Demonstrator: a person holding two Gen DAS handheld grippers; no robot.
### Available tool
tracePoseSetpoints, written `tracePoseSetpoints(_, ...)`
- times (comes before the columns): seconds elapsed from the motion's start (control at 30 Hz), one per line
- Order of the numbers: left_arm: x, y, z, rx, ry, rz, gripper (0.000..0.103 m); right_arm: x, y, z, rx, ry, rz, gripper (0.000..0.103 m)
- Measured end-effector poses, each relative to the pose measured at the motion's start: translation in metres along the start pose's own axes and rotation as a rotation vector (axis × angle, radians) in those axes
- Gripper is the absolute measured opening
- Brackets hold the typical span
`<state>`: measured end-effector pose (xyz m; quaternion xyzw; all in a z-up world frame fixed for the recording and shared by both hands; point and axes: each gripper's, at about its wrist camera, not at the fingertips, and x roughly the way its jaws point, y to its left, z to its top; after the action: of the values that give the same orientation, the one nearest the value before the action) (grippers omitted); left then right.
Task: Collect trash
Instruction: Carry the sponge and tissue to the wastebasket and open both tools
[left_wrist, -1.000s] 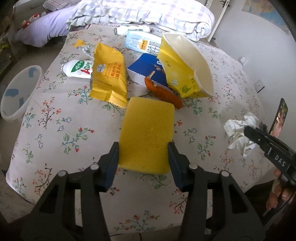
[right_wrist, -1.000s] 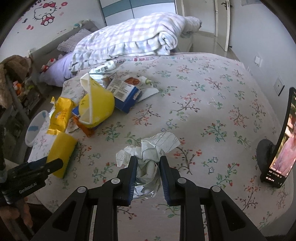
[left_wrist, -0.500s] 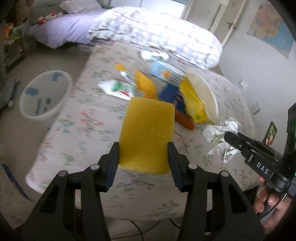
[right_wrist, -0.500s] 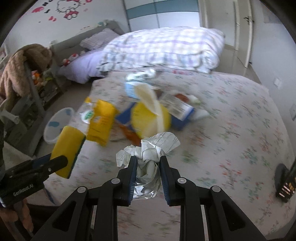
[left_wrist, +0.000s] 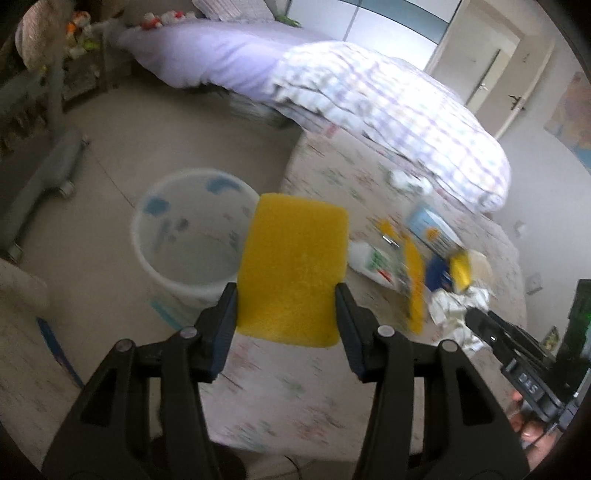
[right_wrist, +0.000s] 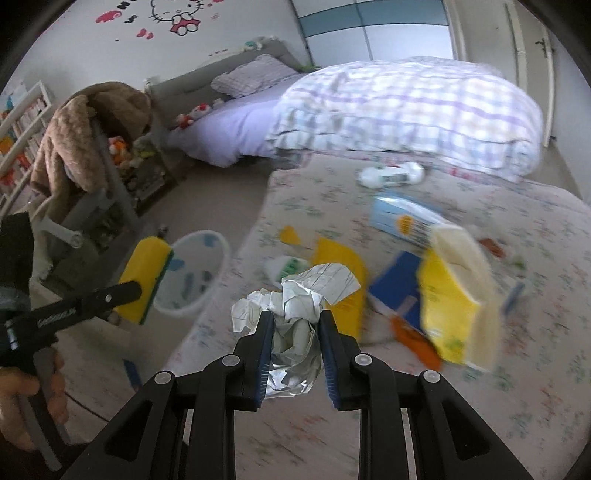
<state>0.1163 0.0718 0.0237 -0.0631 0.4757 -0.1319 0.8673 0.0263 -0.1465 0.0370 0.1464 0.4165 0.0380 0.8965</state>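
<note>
My left gripper (left_wrist: 286, 295) is shut on a yellow sponge (left_wrist: 293, 266), held in the air over the bed's left edge, just right of a white trash bin (left_wrist: 188, 236) on the floor. The sponge (right_wrist: 146, 269) and bin (right_wrist: 195, 273) also show in the right wrist view. My right gripper (right_wrist: 295, 321) is shut on a crumpled paper wad (right_wrist: 295, 299), held above the floral bedspread (right_wrist: 406, 424). More trash lies on the bed: a yellow bag (right_wrist: 341, 273), a yellow carton (right_wrist: 458, 295), a blue box (right_wrist: 395, 284), an orange wrapper (right_wrist: 415, 341).
A folded plaid quilt (right_wrist: 406, 114) and a purple pillow (left_wrist: 207, 55) lie at the bed's far end. A shelf with a brown plush toy (right_wrist: 85, 136) stands left of the bin. A phone (left_wrist: 576, 317) stands at the bed's right edge.
Both grippers swung left toward the bin, each still holding its item. The bin has come from the far left to just beside the sponge.
</note>
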Motion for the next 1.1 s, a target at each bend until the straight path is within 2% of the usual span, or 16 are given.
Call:
tracePoseSetpoints(0.17,0.021,0.027,0.017,0.006,-0.028,0.054,0.053,0.032,0.028,0.02,-0.025,0.008,0.052,0.026)
tracePoseSetpoints(0.37,0.05,0.054,0.022,-0.003,-0.016,0.112,0.053,0.078,0.047,0.036,-0.023,0.026,0.104,0.026)
tracePoseSetpoints(0.5,0.058,0.076,0.027,-0.045,-0.03,0.135,0.054,0.112,0.057,0.042,0.014,0.055,0.132,0.026)
tracePoseSetpoints(0.6,0.062,0.085,0.025,-0.044,-0.029,0.154,0.059,0.129,0.066,0.047,0.01,0.058,0.141,0.026)
tracePoseSetpoints(0.67,0.065,0.088,0.026,-0.047,-0.012,0.178,0.075,0.137,0.074,0.049,-0.01,0.058,0.141,0.026)
tracePoseSetpoints(0.77,0.058,0.098,0.028,-0.088,-0.01,0.232,0.083,0.147,0.084,0.054,-0.041,0.056,0.133,0.026)
tracePoseSetpoints(0.93,0.046,0.111,0.027,-0.145,-0.047,0.258,0.093,0.152,0.097,0.059,-0.065,0.061,0.146,0.026)
tracePoseSetpoints(1.1,0.04,0.122,0.021,-0.176,-0.05,0.306,0.097,0.161,0.113,0.061,-0.095,0.068,0.153,0.026)
